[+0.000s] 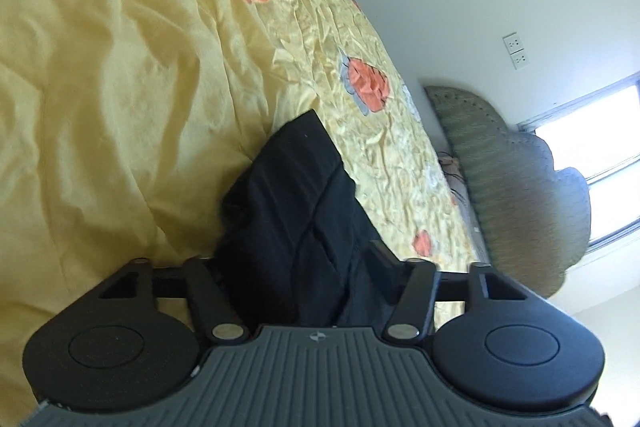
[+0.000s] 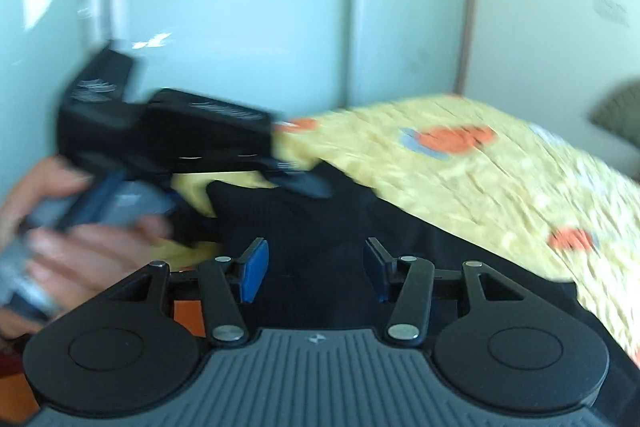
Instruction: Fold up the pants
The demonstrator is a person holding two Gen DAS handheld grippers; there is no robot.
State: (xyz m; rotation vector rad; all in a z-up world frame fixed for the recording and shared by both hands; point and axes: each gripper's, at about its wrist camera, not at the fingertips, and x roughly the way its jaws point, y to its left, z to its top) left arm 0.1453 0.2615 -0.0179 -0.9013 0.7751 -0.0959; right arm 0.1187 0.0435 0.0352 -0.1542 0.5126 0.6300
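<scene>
The black pants [image 1: 292, 211] lie on the yellow bedspread [image 1: 120, 99]. In the left wrist view the cloth fills the gap between the fingers of my left gripper [image 1: 294, 259], and the finger pads are hidden in it. In the right wrist view the pants [image 2: 316, 227] lie under and ahead of my right gripper [image 2: 316, 267], which is open with blue pads [image 2: 254, 271] wide apart. The left gripper [image 2: 304, 183] shows there at the left, blurred, held by a hand, its tips at the pants' far edge.
The bedspread [image 2: 480, 163] has orange flower prints. A green cushioned headboard [image 1: 512, 187] stands at the right below a window [image 1: 592, 147]. Pale wardrobe doors [image 2: 240, 7] rise behind the bed. The person's hand [image 2: 72, 227] is at the left.
</scene>
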